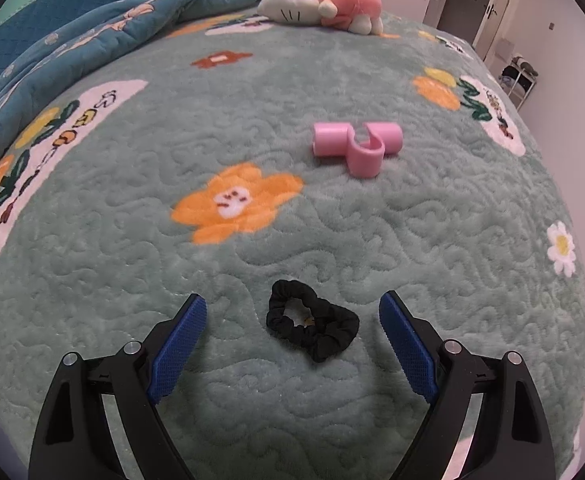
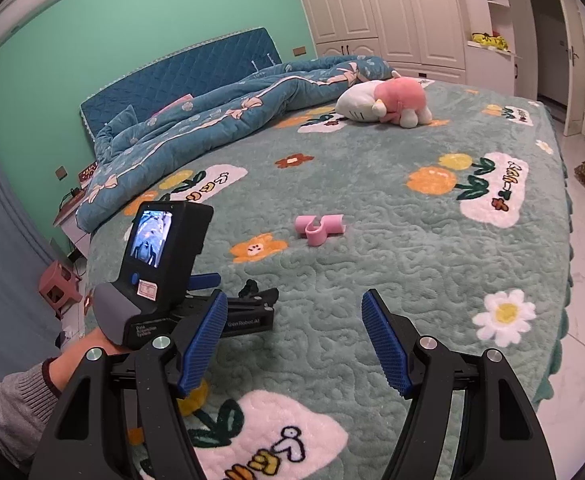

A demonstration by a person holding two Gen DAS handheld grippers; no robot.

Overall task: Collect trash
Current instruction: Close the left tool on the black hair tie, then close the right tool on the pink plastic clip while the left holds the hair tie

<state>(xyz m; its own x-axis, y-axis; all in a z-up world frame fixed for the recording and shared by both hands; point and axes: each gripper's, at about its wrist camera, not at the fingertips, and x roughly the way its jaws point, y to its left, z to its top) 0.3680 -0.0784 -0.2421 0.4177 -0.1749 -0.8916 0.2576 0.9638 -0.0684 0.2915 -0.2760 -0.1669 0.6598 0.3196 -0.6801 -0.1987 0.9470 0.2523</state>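
Nothing collected yet. Left gripper (image 1: pixel 292 312) wide open, empty, straddling the black hair tie (image 1: pixel 312 326) on the bedspread (image 1: pixel 92 280). Pink clip (image 1: pixel 356 146) lies farther off. Right gripper (image 2: pixel 294 316) open, empty.

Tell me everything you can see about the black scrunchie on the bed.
The scrunchie is a black loop of gathered, ruffled fabric, soft-looking. It lies flat on the green bedspread, pulled into a rough triangle, with the bedspread showing through its hole. It sits between the open fingers of the left gripper, touching neither pad. The pink clip lies farther up the bed, apart from it. In the right wrist view it is hidden.
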